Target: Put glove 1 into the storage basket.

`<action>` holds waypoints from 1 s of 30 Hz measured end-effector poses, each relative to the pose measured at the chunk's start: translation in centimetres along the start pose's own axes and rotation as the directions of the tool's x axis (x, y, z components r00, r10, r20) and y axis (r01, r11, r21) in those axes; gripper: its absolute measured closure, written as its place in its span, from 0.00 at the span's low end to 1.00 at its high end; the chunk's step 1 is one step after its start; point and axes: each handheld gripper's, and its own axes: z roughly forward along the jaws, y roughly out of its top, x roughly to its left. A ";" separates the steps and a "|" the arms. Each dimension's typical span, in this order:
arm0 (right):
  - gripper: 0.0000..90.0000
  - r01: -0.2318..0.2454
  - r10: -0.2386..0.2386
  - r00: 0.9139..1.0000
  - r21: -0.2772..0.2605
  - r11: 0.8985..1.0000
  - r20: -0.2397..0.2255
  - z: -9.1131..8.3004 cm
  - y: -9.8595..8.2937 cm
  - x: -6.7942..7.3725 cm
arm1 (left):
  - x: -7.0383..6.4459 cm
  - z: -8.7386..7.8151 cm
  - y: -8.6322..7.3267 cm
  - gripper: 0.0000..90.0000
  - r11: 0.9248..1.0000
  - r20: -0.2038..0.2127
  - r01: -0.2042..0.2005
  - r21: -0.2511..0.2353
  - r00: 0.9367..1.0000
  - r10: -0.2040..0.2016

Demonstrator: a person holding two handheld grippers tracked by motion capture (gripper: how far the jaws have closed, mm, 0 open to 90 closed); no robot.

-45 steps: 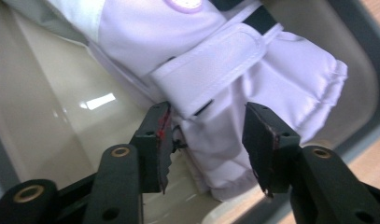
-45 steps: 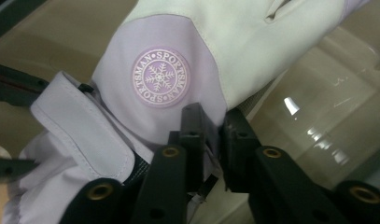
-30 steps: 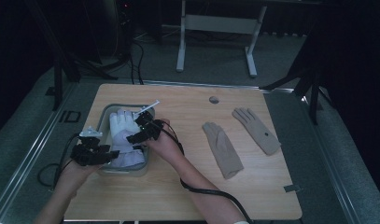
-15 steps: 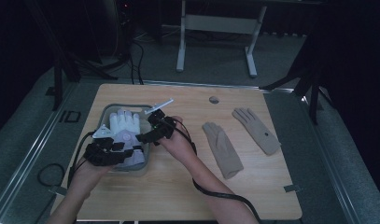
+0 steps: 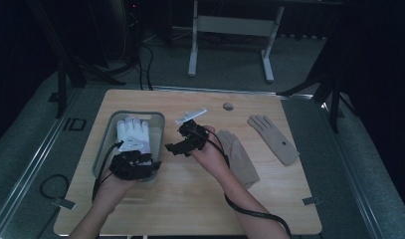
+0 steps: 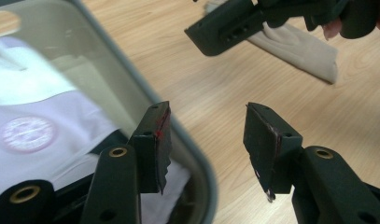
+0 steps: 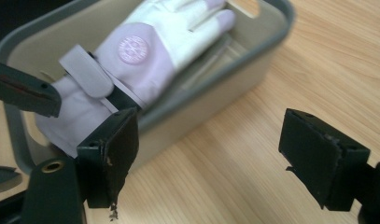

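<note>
A white glove with a round pink badge lies in a grey bin at the table's left. My left gripper hovers over the bin's near end, open, its jaws astride the rim with nothing between them; the glove's cuff lies beside the left jaw. To the right of the bin, over bare wood, my right gripper is open and empty. It faces the bin wall and the white glove. Its own fingertips' midpoint lies above the table.
Two beige gloves lie flat on the wooden table: one just right of my right hand, the other farther right. A small grey disc sits near the far edge. A cable trails from each gripper toward the near edge.
My right gripper has pulled back out of the bin, rightward onto the table. My left gripper has shifted right, to the bin's near right corner. The white glove stays in the bin.
</note>
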 end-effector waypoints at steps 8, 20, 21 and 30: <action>0.21 -0.042 0.043 0.999 -0.037 0.998 0.030 -2.8 -2.9 -2.3 | -3.0 2.2 0.1 0.57 0.995 0.075 -0.072 -0.069 0.994 0.077; 0.20 -0.084 0.089 0.994 -0.065 0.994 0.071 -5.0 -6.4 -4.8 | -5.6 6.1 -0.7 0.51 0.992 0.172 -0.102 -0.075 0.979 0.114; 0.20 -0.086 0.091 0.993 -0.067 0.994 0.072 -5.1 -6.7 -4.9 | -5.7 6.4 -0.8 0.49 0.992 0.182 -0.100 -0.073 0.977 0.112; 0.16 -0.067 0.073 0.995 -0.093 0.993 0.063 -5.8 -9.2 -6.2 | -6.7 8.3 -1.4 0.22 0.989 0.218 -0.123 -0.078 0.966 0.137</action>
